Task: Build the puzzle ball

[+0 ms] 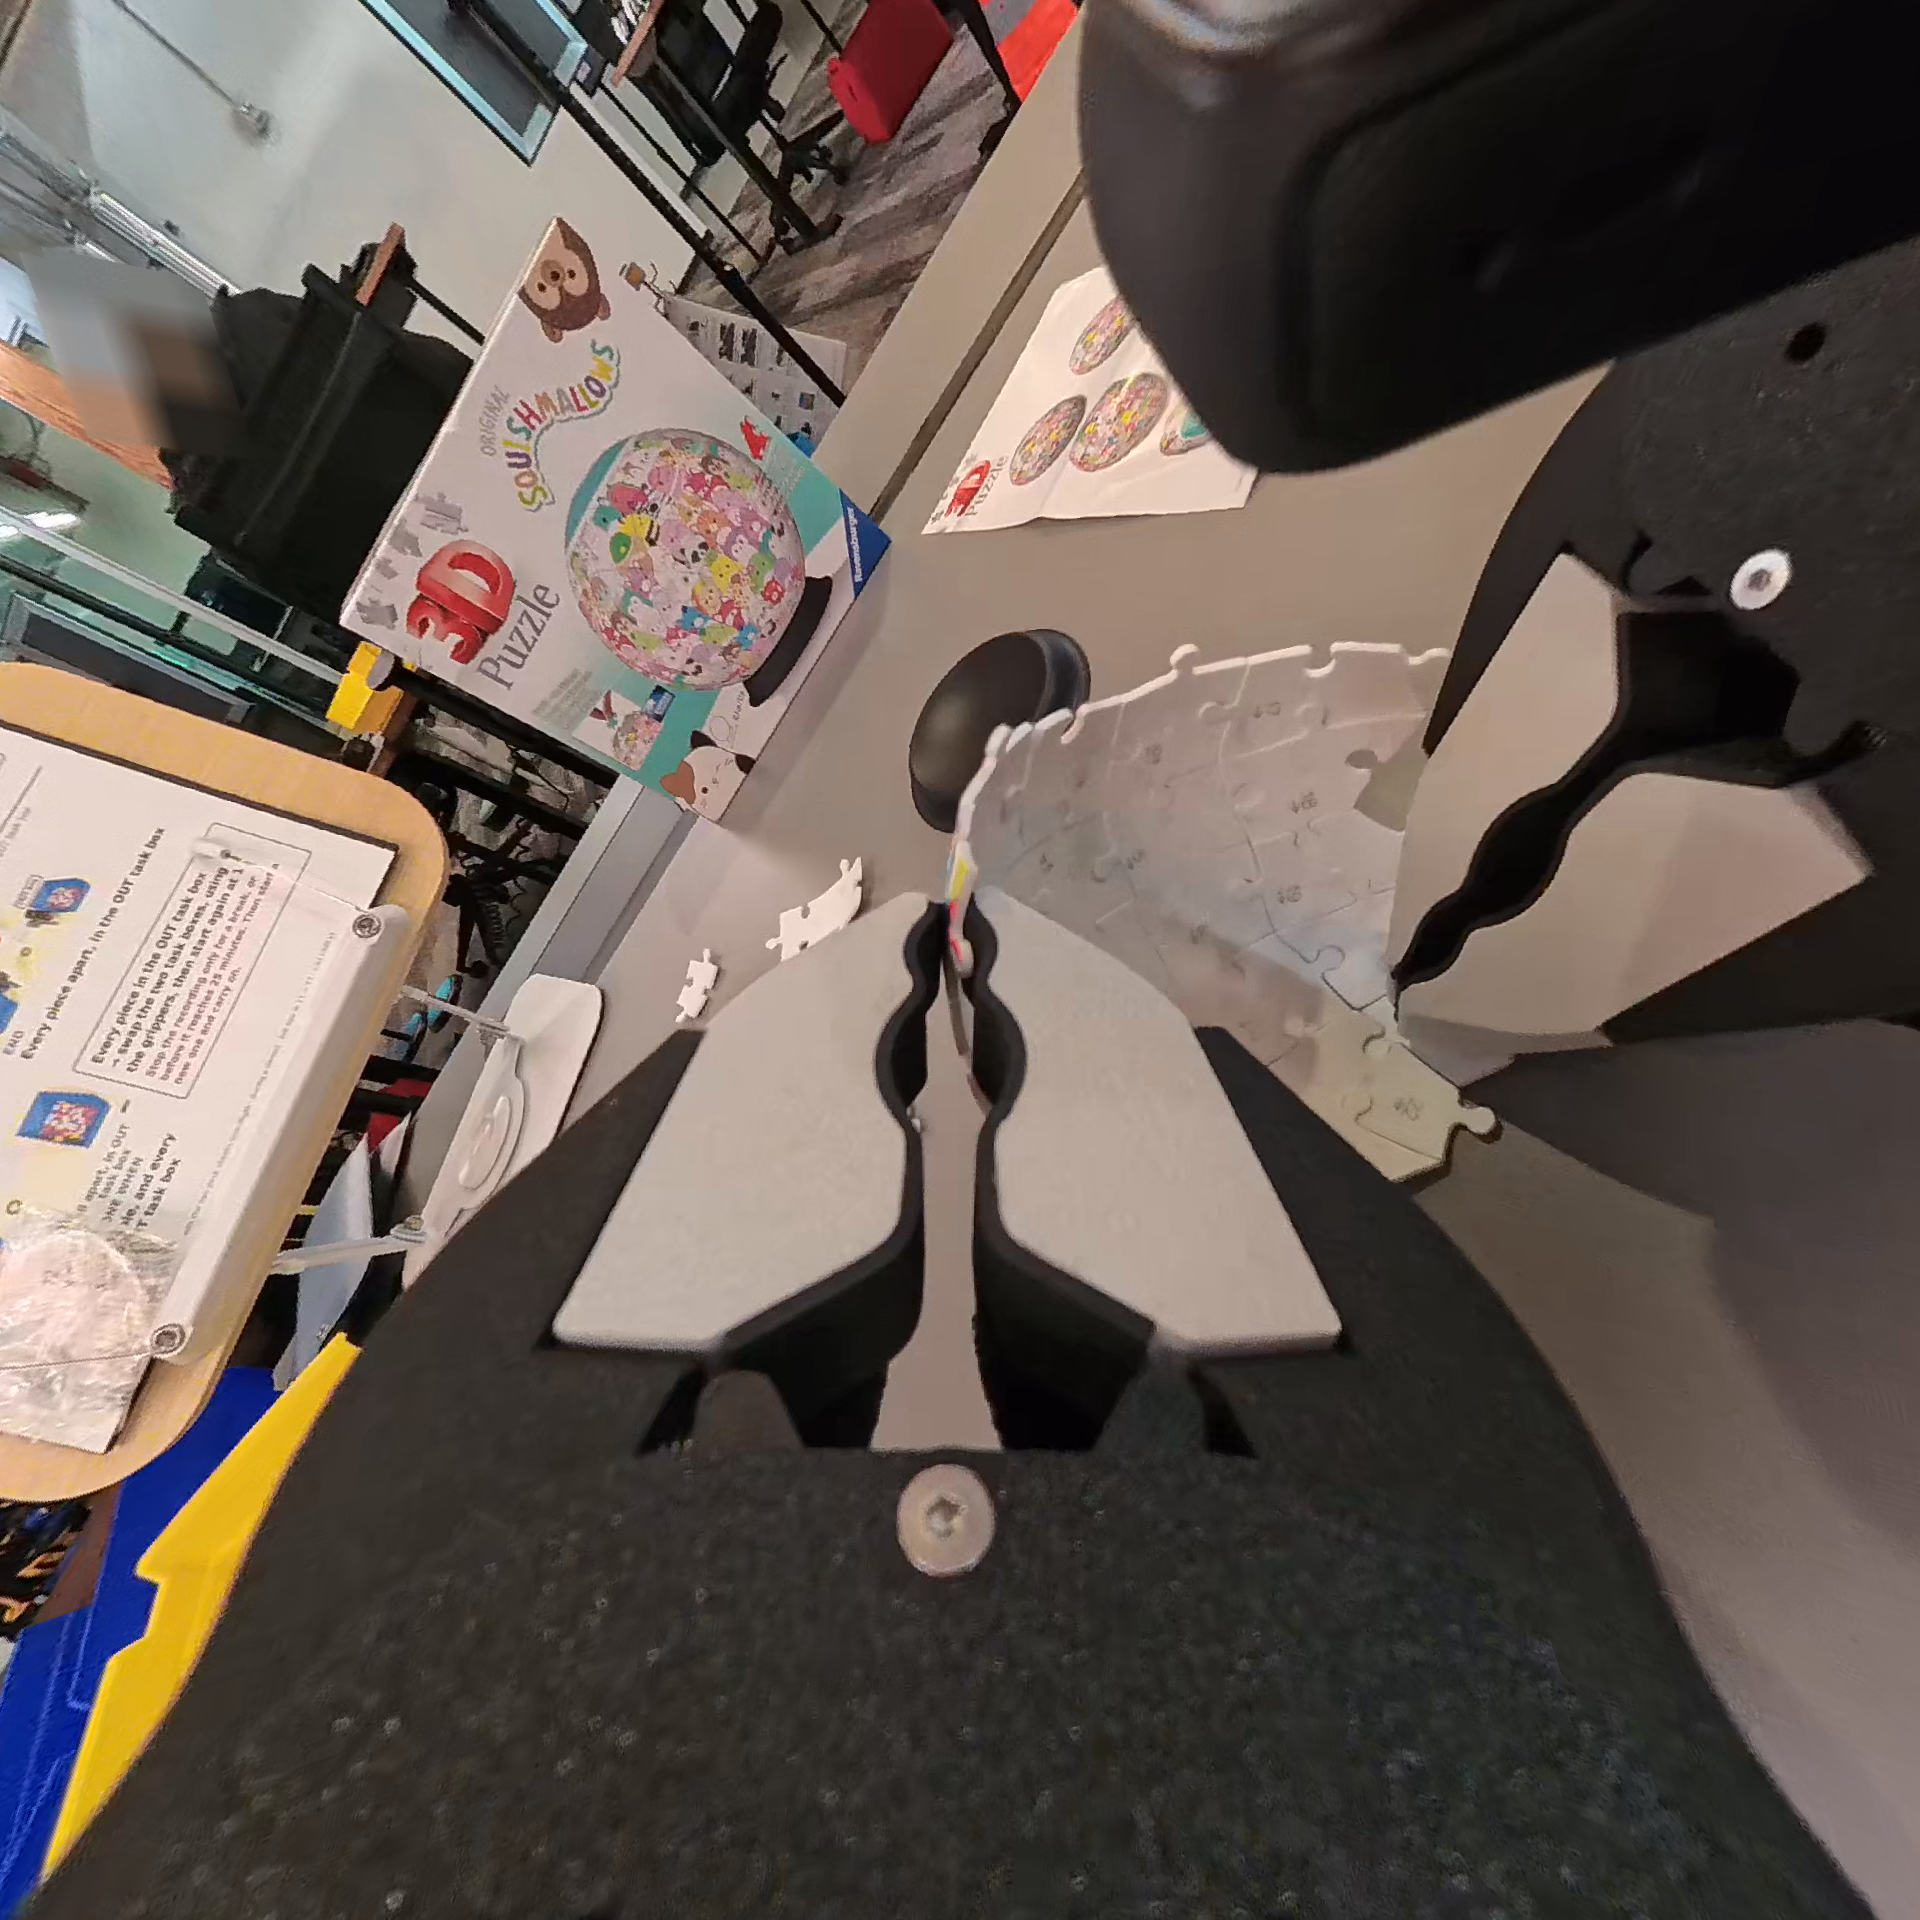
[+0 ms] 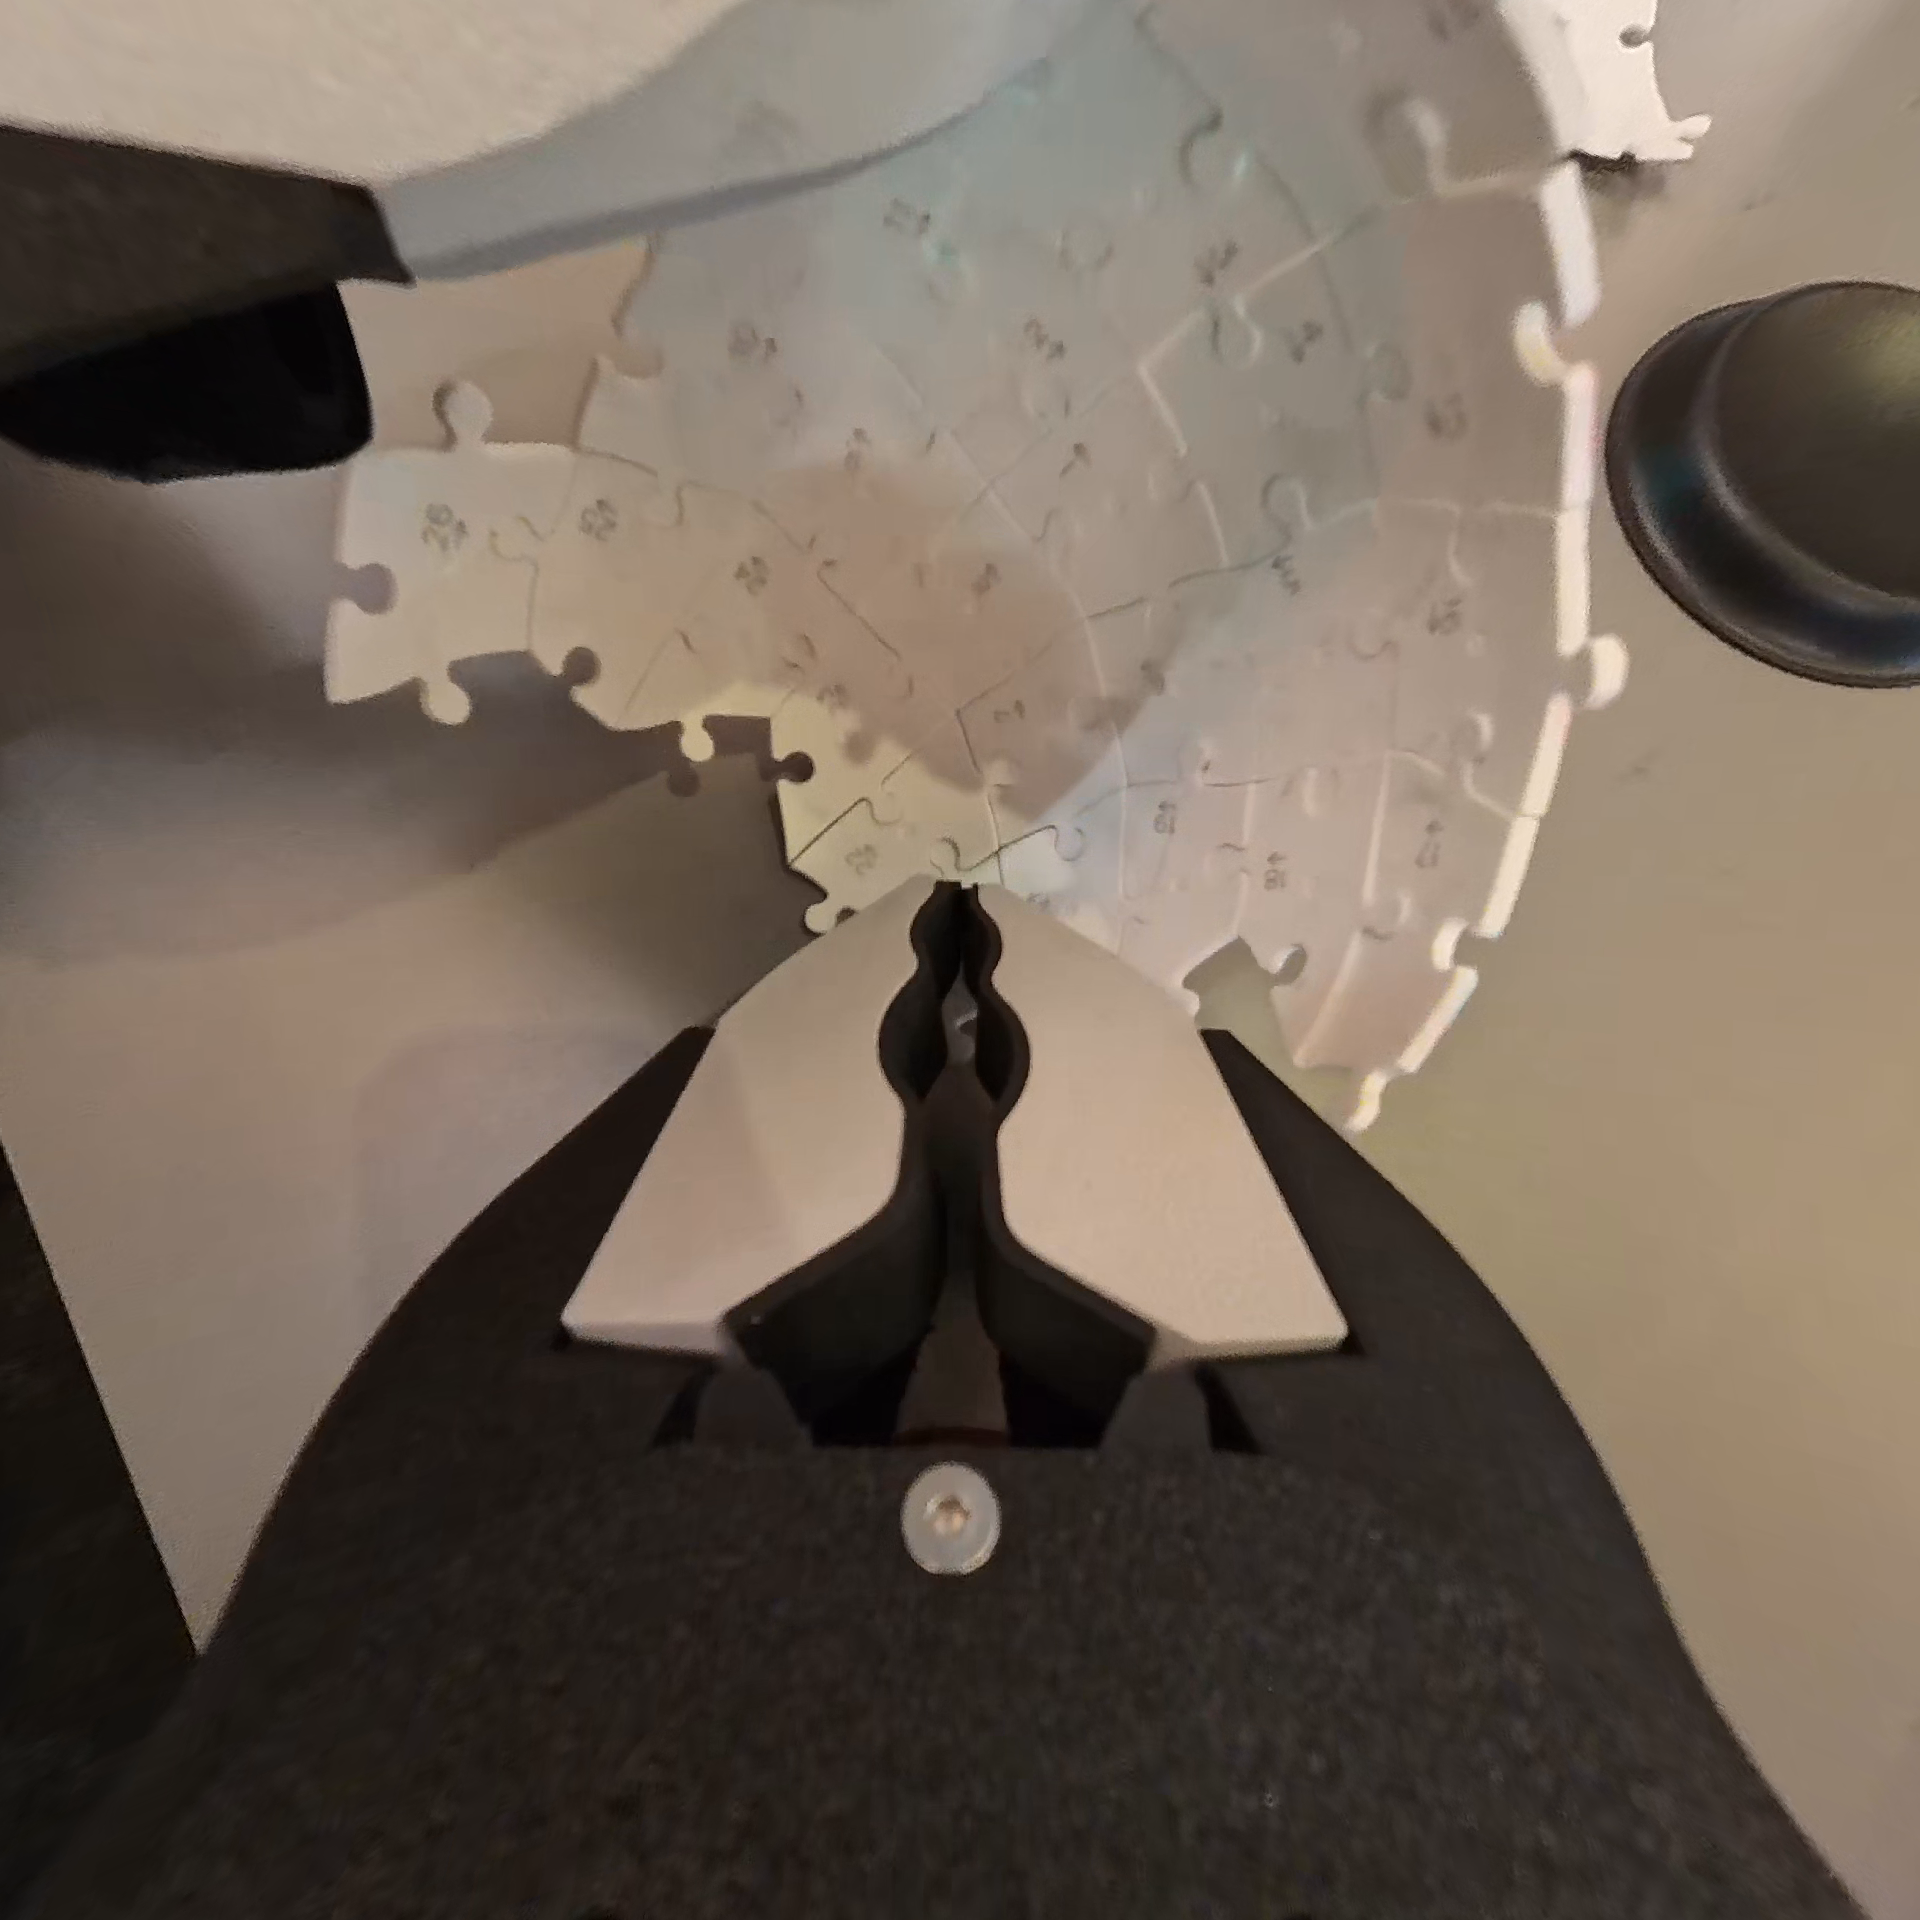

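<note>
Printed lettering: puzzle box (image 1: 613, 530); leaflet (image 1: 1081, 436); instruction sheet (image 1: 156, 987). Small embossed numbers: inner faces of puzzle shell (image 2: 1091, 582).

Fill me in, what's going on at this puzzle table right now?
A person is assembling a puzzle ball with two handheld grippers. The left gripper and the right gripper are each shut on an edge of the partly built shell, a curved section seen from its white inner side. Much of the ball is still missing. The black stand sits beside it on the grey table, with loose pieces and the puzzle box farther off.
</note>
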A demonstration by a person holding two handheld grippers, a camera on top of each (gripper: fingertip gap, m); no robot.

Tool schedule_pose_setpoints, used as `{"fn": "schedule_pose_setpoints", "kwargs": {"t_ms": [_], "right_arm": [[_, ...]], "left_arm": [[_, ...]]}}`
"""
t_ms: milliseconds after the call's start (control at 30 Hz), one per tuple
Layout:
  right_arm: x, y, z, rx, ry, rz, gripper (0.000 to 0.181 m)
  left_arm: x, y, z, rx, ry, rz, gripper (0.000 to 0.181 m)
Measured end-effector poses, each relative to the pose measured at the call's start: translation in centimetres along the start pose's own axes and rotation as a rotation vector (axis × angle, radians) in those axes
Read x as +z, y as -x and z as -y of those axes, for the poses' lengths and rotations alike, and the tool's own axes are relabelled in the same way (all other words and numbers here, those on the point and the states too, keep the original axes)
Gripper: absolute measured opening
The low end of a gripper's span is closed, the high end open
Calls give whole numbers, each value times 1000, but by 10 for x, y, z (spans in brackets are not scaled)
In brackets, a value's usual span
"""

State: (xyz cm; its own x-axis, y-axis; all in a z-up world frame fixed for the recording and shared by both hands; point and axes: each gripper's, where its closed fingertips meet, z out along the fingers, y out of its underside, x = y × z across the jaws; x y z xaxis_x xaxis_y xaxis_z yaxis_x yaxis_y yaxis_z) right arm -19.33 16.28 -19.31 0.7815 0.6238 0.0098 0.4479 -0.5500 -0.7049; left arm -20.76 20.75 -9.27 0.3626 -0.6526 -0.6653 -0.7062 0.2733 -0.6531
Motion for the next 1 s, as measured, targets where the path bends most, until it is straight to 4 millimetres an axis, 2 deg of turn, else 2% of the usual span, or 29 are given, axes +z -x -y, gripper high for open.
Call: {"fn": "schedule_pose_setpoints", "kwargs": {"t_ms": [100,233,333,633,1000], "right_arm": [[-2,1,-1,-4,2,6,0],[-12,6,8,5,-53,31,0],[-14,1,6,22,-48,22,0],[1,-12,9,65,-31,-14,0],[8,-13,8,70,6,-3,0]], "left_arm": [[1,1,-1,-7,7,2,2],[1,3,-4,4,20,23,2],[1,4,-4,8,22,24,2],[2,3,-4,9,23,19,2],[12,6,-12,-27,98,11,2]]}}
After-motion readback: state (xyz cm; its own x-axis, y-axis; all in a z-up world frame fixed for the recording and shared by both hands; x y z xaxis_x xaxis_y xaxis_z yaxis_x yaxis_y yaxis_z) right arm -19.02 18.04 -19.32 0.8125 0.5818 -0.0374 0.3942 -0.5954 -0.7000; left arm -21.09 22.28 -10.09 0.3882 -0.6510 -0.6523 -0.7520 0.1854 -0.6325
